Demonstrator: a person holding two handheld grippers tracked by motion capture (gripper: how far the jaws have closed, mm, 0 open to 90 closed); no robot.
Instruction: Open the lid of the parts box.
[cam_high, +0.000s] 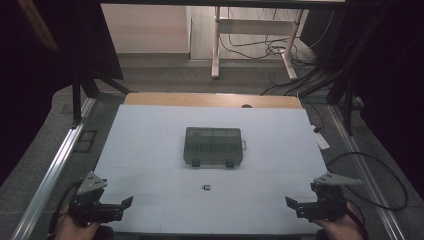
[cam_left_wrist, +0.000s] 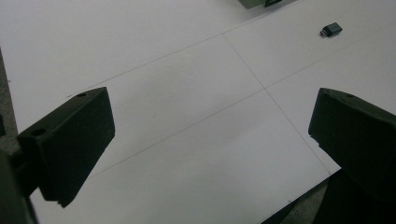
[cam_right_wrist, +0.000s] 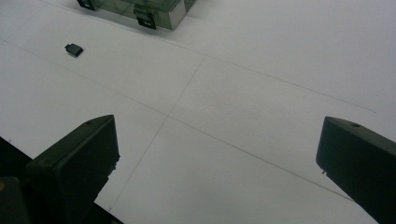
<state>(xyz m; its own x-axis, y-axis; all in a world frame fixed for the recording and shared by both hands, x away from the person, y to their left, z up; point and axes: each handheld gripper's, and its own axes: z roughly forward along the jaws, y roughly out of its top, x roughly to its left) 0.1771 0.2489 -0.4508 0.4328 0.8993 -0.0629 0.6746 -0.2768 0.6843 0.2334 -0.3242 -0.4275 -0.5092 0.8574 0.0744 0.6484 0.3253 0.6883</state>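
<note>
1. Left gripper (cam_high: 127, 202) sits at the near left corner of the white table (cam_high: 150, 150), jaws spread wide with nothing between them.
2. Right gripper (cam_high: 291, 202) sits at the near right corner, likewise gaping and empty.
3. A small dark piece, perhaps a USB adapter (cam_high: 206, 187), lies between them, just in front of the closed compartment box (cam_high: 213, 146).

Small dark adapter (cam_high: 206, 187) lying flat on white mat, near closed compartment box (cam_high: 213, 146) — apart.
</note>
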